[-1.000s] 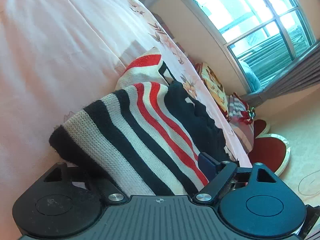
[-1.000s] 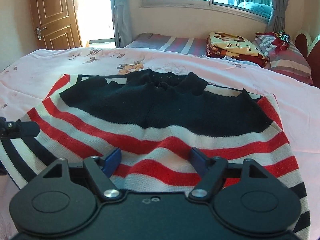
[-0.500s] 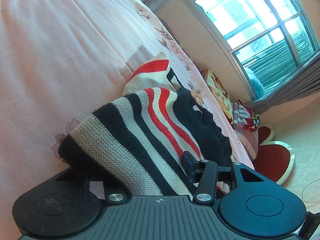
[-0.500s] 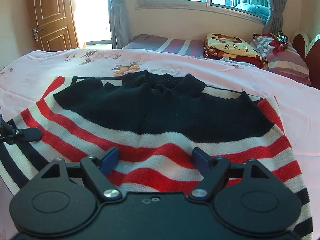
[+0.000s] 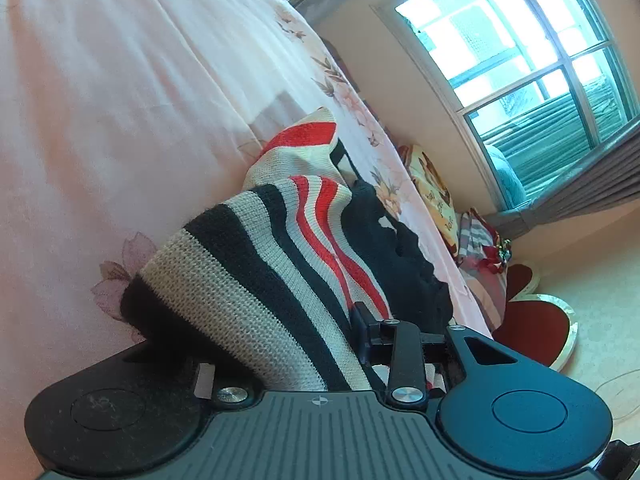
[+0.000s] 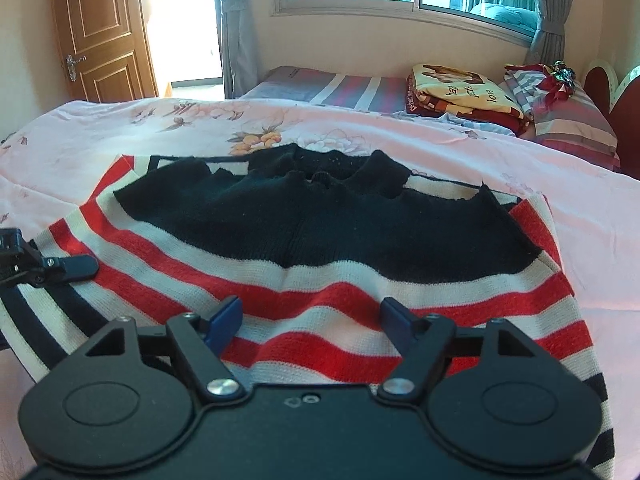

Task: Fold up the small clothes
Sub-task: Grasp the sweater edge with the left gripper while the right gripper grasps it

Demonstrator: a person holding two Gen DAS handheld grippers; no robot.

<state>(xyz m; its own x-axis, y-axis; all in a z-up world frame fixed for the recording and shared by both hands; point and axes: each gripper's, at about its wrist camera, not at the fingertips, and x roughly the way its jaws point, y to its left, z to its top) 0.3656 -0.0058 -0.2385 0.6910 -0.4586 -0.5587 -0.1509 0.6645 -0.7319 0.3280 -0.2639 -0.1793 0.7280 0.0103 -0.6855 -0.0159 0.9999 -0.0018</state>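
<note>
Striped knit garment lies flat on a pink bedsheet, long axis running left to right.

Left gripper, its jaws just closing, pinches the near-left hem corner. Right gripper hovers spread wide above the near hem's middle, holding nothing.

pink floral bed; striped knit sweater spread flat on it.
</note>
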